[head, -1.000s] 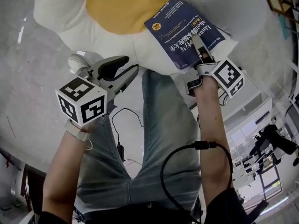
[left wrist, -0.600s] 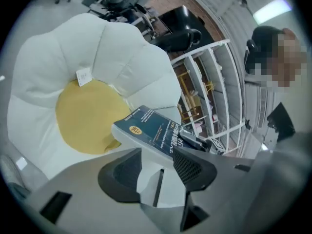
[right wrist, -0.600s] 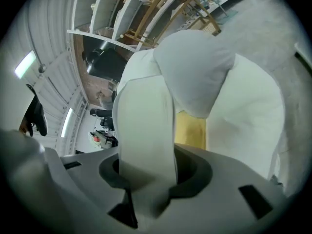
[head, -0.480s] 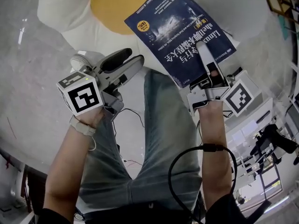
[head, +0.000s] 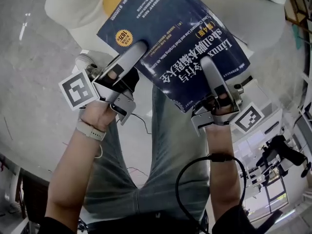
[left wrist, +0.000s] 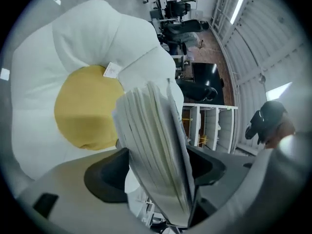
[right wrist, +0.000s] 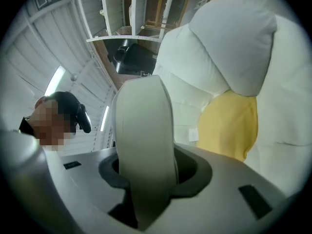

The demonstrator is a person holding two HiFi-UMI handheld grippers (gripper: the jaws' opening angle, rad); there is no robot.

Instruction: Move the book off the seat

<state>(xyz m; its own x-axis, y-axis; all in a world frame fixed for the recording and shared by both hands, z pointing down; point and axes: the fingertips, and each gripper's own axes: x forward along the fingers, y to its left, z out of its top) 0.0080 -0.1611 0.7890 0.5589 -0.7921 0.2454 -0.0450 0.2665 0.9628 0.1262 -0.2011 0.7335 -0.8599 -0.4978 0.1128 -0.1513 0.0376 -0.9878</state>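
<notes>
- Grey floor (head: pixel 29 82) fills the head view, and a white seat (head: pixel 73 9) with a yellow middle lies at the top.
- Up in the air, in front of the seat and not touching it, is the dark blue book (head: pixel 170 38), with a gripper at each side.
- At the book's left edge is the left gripper (head: pixel 134 52), with one jaw lying over the cover.
- At the book's right side, the right gripper (head: pixel 208 69) has one jaw on top of the cover.
- Below are the person's legs in jeans (head: pixel 165 145) and a black cable (head: pixel 195 169).
- From the left gripper view, the book's pages stand on edge between the jaws. These jaws have just been opening and are spread around the book, close on both sides, not squeezing it. Behind is the seat, and white shelves (left wrist: pixel 204 126) stand at the right.
- From the right gripper view, the jaws are pinching a pale edge of the book, which sticks up between them. Behind it, at the right, is the seat.
</notes>
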